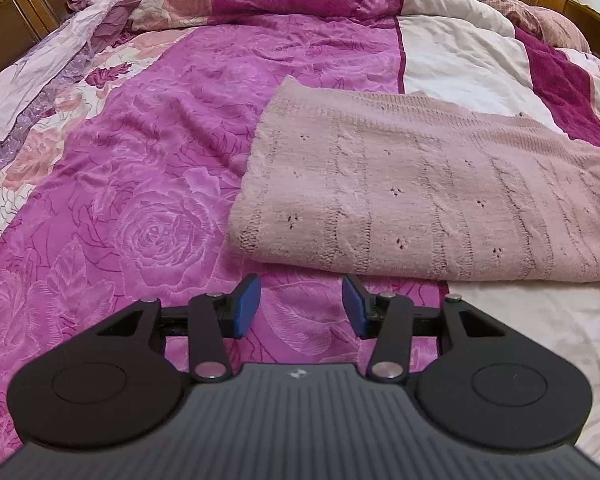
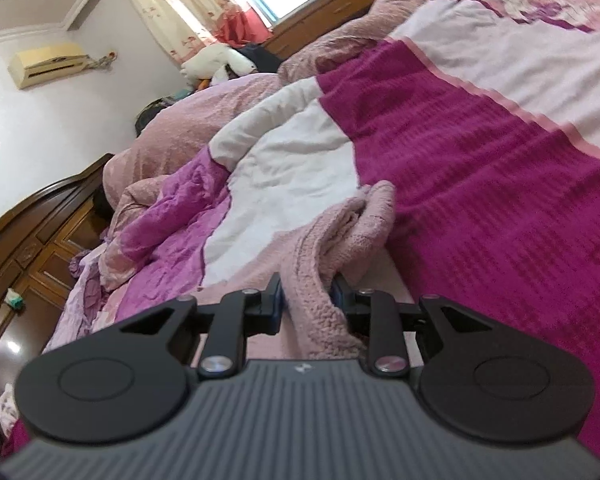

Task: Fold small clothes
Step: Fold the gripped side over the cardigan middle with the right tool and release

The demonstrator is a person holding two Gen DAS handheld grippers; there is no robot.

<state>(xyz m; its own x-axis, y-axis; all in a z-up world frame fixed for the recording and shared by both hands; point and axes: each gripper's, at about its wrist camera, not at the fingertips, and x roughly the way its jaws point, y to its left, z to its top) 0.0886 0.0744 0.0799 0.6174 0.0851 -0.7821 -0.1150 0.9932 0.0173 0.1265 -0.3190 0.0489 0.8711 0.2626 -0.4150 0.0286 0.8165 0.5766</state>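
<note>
Left wrist view: pink knit sweater (image 1: 428, 196) lies folded on floral quilt (image 1: 148, 184); left gripper (image 1: 300, 306) released, just before its near edge. Right gripper (image 2: 306, 300) clenched on sweater's bunched edge. Soft, light, floppy; grip corners.

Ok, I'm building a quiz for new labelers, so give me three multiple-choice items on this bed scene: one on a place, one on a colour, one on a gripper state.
1. Where does the knit garment lie?
A. on the bed cover
B. on a wooden chair
C. in a drawer

2. What colour is the knit garment?
A. navy blue
B. pale pink
C. bright green

3. How does the right gripper stand?
A. open and empty
B. out of view
C. shut on the knit garment

Answers:
1 A, the left wrist view shows it spread flat on the magenta floral cover.
2 B, its knit is a pale dusty pink.
3 C, bunched knit sits pinched between its fingers, while the left gripper is open and empty.
</note>
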